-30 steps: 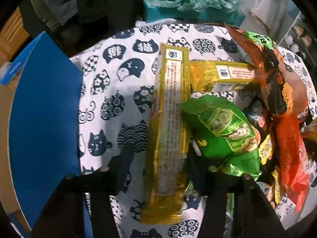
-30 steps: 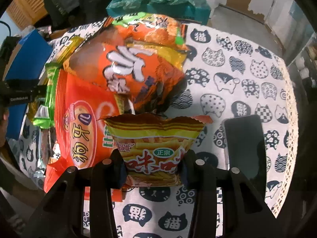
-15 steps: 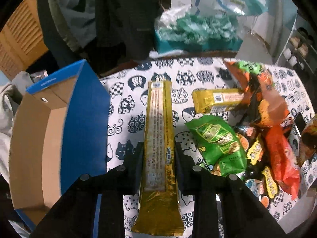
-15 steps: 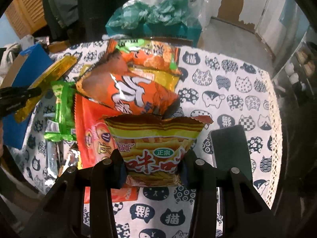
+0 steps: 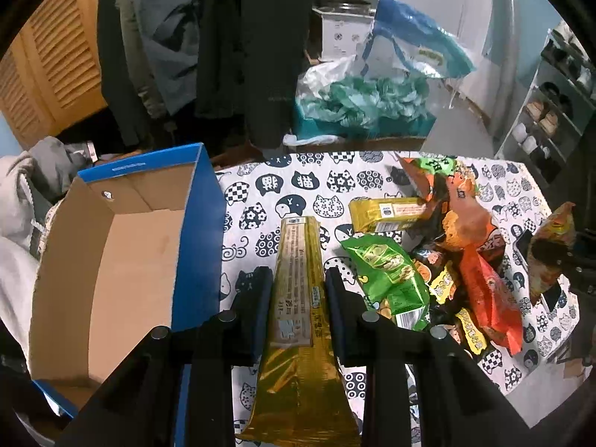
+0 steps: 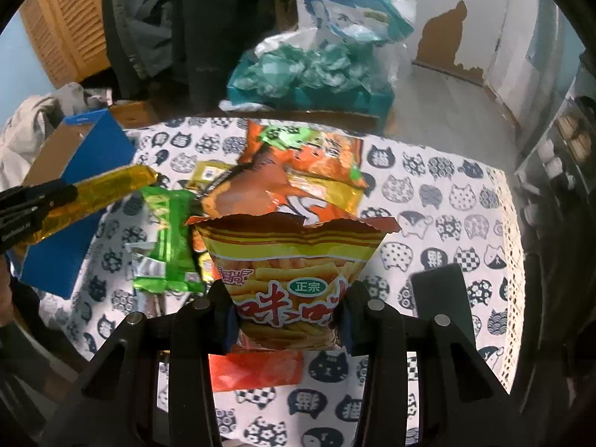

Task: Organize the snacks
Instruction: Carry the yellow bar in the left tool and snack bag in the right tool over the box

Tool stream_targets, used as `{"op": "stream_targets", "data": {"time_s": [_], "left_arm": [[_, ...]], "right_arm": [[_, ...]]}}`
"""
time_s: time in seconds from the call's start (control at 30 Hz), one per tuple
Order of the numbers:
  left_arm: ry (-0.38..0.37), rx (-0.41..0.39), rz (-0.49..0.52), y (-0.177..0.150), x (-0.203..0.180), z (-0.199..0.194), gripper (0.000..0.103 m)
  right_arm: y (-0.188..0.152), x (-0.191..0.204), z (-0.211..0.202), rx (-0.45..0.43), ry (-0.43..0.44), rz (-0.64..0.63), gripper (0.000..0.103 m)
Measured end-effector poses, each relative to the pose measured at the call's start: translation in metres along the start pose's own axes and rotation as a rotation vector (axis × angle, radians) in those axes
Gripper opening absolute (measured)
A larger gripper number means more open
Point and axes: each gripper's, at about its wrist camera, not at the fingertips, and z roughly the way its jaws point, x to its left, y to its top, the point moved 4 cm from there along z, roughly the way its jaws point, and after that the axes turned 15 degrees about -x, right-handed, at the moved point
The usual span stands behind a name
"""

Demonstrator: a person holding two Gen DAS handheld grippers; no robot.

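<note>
My left gripper is shut on a long gold packet, held up above the cat-print tablecloth. To its left stands an open blue cardboard box, its inside bare. My right gripper is shut on a yellow-orange chip bag, lifted off the cloth. In the right wrist view the left gripper with the gold packet shows at the left, beside the blue box. A pile of snacks lies on the table: a green bag, a short gold packet, orange bags.
A black phone lies on the cloth at the right. Beyond the table's far edge sit a teal bin with plastic bags and hanging dark clothes. A shoe rack stands at the right; grey clothing lies left of the box.
The left gripper has closed on the long gold packet and lifted it; the box interior has come into view. The right gripper has risen with the chip bag, so the table looks smaller.
</note>
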Motion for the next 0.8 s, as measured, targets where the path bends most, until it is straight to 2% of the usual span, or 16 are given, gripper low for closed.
{"op": "stream_targets", "data": {"time_s": [0.13, 0.63, 0.8], "left_arm": [[-0.017, -0.021, -0.026, 0.003, 0.006, -0.009, 0.029], [-0.033, -0.195, -0.076, 0.028, 0.032, -0.078, 0.029], [0.027, -0.264, -0.048, 0.03, 0.044, -0.093, 0.029]], "right_arm": [[0.008, 0.013, -0.001, -0.013, 0.016, -0.009, 0.04], [0.042, 0.078, -0.002, -0.056, 0.109, -0.058, 0.04], [0.051, 0.104, 0.003, -0.059, 0.144, -0.077, 0.04]]}}
